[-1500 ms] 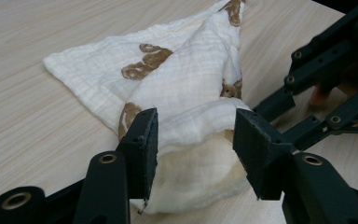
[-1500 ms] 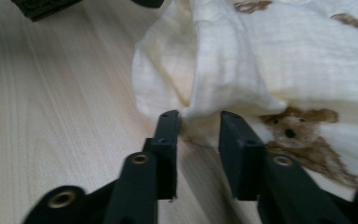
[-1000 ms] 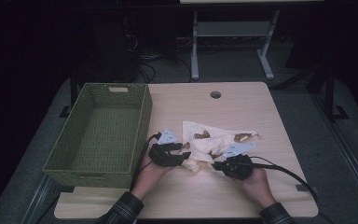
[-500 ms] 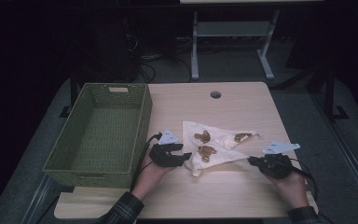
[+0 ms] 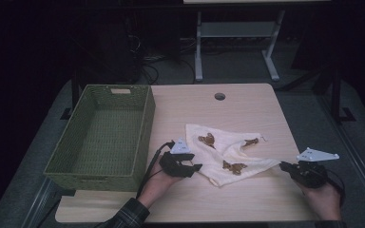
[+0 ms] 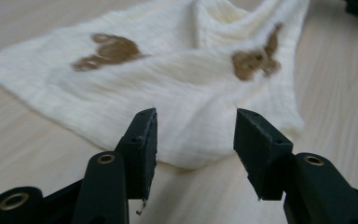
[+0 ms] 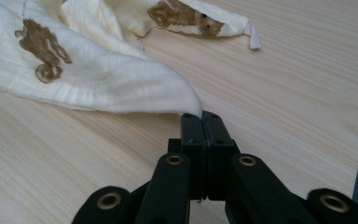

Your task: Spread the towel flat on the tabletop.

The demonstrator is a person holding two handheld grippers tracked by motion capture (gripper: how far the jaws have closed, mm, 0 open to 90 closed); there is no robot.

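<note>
Right gripper view: your right claw is clamped on the cloth tip; thin bite, may slip. Left claw gapes empty.

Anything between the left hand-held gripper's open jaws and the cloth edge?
Nothing: in the left gripper view, only bare table separates the left hand-held gripper from the cream cloth.

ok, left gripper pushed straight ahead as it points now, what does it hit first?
Most likely the near folded edge of the cream cloth; the left gripper stands open, aimed at that edge.
</note>
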